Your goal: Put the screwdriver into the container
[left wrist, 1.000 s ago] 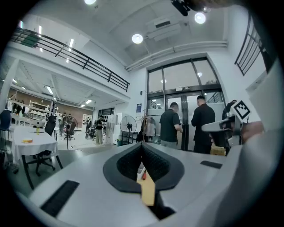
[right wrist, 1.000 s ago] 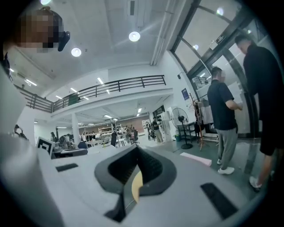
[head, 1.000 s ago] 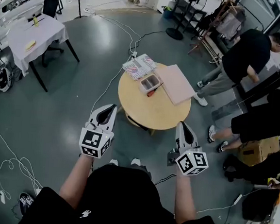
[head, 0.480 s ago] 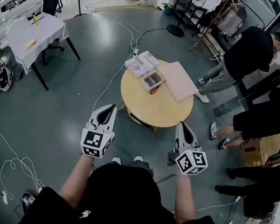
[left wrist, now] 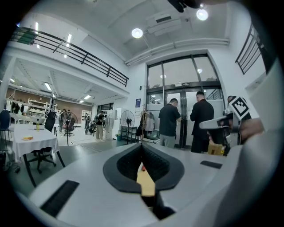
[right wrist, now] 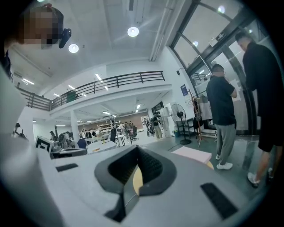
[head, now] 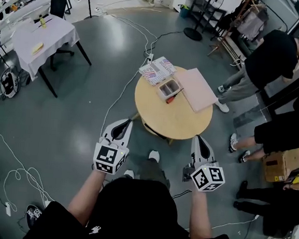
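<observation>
A screwdriver [head: 173,96] with a red handle lies on the round wooden table [head: 175,121], touching the small clear container [head: 169,88] at its near right corner. Both grippers hover well short of the table, over the grey floor. My left gripper [head: 127,122] is shut and empty, pointing toward the table's left edge. My right gripper [head: 197,139] is also shut and empty, just off the table's near right edge. In the left gripper view the left gripper [left wrist: 142,144] shows its jaws together, with a strip of the table [left wrist: 146,185] seen behind them. The right gripper [right wrist: 136,147] is likewise closed.
A pink board [head: 198,88] and a printed booklet [head: 157,70] lie at the table's far side. Cables [head: 122,88] trail across the floor at the left. A white-clothed table [head: 39,39] stands far left. People [head: 271,62] stand at the right, with a cardboard box [head: 281,163] near them.
The view has shifted, so the round table sits further right and lower in the picture. Both grippers have sunk a little, still shut and pointing at the table.
</observation>
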A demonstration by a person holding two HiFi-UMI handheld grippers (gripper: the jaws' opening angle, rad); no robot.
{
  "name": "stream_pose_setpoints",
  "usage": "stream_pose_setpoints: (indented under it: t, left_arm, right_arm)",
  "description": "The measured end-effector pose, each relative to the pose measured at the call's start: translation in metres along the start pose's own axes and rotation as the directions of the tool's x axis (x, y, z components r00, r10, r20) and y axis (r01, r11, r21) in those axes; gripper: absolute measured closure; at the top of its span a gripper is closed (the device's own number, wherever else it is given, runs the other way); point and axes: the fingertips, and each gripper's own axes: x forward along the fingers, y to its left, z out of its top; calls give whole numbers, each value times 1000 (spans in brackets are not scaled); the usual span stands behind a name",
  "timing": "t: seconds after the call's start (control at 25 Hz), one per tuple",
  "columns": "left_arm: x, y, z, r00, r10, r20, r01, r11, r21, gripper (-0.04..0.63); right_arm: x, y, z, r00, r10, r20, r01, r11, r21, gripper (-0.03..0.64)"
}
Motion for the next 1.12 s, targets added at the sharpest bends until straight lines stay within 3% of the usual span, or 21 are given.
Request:
stream_pose_setpoints:
  t: [0.36, 0.84, 1.12]
  left_arm:
    - [40, 13, 8, 999, 32, -28, -32, 999, 22, 591]
    - [154, 11, 21, 998, 38, -47, -35, 997, 62, 592]
    - [202, 23, 31, 992, 116, -51, -113, 992, 50, 592]
  right_arm:
    - [46, -29, -2, 999, 30, -26, -29, 999, 23, 615]
    - [138, -106, 5, 992, 93, -87, -91, 996, 24, 614]
    - [193, -141, 10, 976, 175, -126, -170, 984, 48, 614]
